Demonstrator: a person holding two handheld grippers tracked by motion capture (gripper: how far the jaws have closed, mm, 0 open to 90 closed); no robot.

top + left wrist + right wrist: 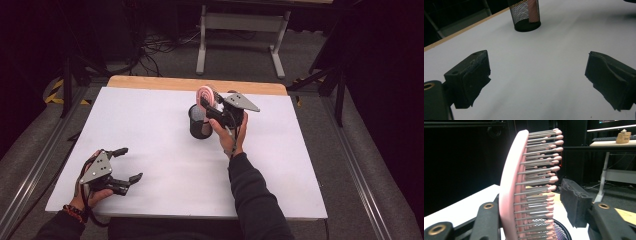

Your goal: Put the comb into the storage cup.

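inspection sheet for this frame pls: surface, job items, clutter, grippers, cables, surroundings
Surface: white table, wooden far edge, bare.
Job's things: black mesh cup upright mid-table; pink hairbrush standing in it, head above the rim.
Clutter: nothing seen.
Grippers: left gripper open, near left corner, holding nothing. Right gripper at the brush head, jaws either side; one pad stands apart from the bristles, grip cannot be told.
Cables: black cable below left hand; tangle on the floor beyond.
Surroundings: dark room, grey desk frame behind.
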